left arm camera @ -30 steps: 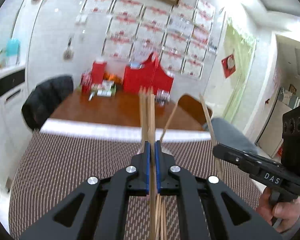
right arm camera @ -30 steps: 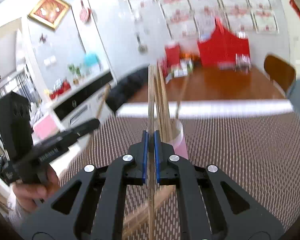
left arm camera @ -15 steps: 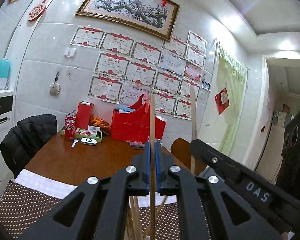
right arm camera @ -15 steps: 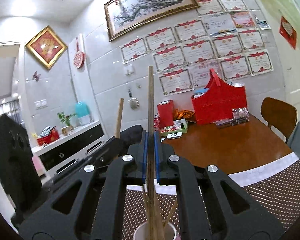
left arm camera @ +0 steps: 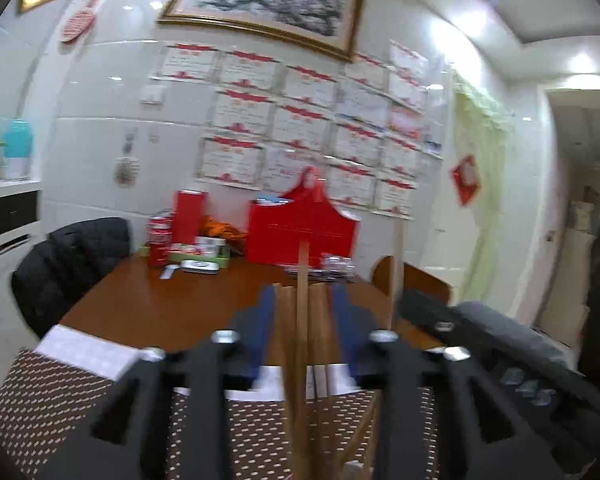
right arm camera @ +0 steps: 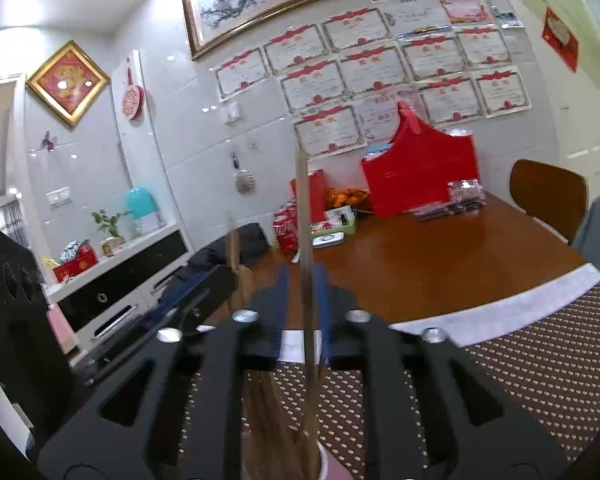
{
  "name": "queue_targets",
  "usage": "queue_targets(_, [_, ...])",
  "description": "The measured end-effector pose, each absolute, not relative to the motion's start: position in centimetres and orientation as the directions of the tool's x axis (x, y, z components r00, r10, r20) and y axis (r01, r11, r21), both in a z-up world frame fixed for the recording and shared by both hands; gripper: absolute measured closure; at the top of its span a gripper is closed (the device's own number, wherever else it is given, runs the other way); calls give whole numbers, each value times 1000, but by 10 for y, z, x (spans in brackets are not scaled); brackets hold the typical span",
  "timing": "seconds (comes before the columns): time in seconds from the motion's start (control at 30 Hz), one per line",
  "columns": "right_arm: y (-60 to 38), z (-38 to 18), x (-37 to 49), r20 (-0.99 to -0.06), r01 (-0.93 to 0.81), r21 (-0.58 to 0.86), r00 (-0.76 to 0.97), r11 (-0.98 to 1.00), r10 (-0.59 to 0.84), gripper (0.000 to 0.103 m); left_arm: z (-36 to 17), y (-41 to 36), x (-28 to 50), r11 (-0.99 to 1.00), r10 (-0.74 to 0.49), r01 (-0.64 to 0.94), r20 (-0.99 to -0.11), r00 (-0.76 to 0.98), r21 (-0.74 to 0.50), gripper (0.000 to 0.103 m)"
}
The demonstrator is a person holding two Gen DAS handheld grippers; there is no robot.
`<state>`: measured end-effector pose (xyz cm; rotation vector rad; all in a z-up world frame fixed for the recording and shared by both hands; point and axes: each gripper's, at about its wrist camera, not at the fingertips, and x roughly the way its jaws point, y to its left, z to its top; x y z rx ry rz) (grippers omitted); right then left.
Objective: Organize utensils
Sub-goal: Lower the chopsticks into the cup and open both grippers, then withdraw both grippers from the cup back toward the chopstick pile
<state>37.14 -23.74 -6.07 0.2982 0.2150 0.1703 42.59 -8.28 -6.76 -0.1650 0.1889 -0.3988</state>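
Wooden chopsticks [left arm camera: 302, 320] [right arm camera: 305, 240] stand loose between my left gripper [left arm camera: 303, 336] and right gripper [right arm camera: 302, 312], both opening after pinching shut a second ago; they're dropping into the pink cup [right arm camera: 328, 462]

The left gripper [left arm camera: 303, 320] is matte black, two angular arms with cut-out slots, each finger lined with a blue pad [left arm camera: 262, 332]. Round silver screw heads sit along both arms, one [left arm camera: 225, 336] just behind that blue pad. The right gripper [right arm camera: 303, 304] has the same build: black frame, blue liners, silver screws (four show). Left of it in the right wrist view stands the other unit's boxy black camera housing [right arm camera: 14, 304], with round recesses on its face.
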Motion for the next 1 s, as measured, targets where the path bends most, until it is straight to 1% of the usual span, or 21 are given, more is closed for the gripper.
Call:
queue_targets(0.03, [-242, -61, 368, -188, -106, 311, 967, 944, 170, 41, -68, -75, 425, 907, -393, 356, -145, 908, -225, 44])
queue_targets(0.07, [-247, -61, 364, -188, -91, 322, 970, 942, 157, 15, -67, -67, 424, 907, -380, 337, -144, 914, -253, 35])
queue_targets(0.1, [-254, -61, 360, -179, -89, 342, 971, 936, 158, 7, -66, -61, 422, 908, -368, 324, -140, 919, -264, 24])
queue_targets(0.17, [-261, -58, 353, -179, -76, 343, 973, 936, 144, 6, -64, -53, 414, 919, -342, 302, -130, 931, -254, 24])
queue_targets(0.4, [-268, -41, 327, -213, -59, 328, 968, 943, 135, 6, -50, -44, 375, 960, -255, 231, -156, 954, -158, 15])
queue_targets(0.6, [-265, -35, 298, -239, -60, 315, 961, 947, 140, 6, -40, -31, 336, 965, -248, 224, -200, 948, -137, 13])
queue_targets(0.73, [-263, -36, 279, -276, -58, 305, 950, 950, 147, 6, -41, -24, 309, 973, -231, 217, -248, 941, -84, 13])
queue_targets(0.87, [-263, -44, 258, -340, -48, 294, 928, 955, 152, 6, -48, -16, 289, 972, -235, 225, -320, 918, -67, 13])
queue_targets(1.0, [-267, -55, 240, -397, -33, 302, 904, 953, 158, 6, -60, -9, 272, 977, -207, 208, -377, 903, -38, 13])
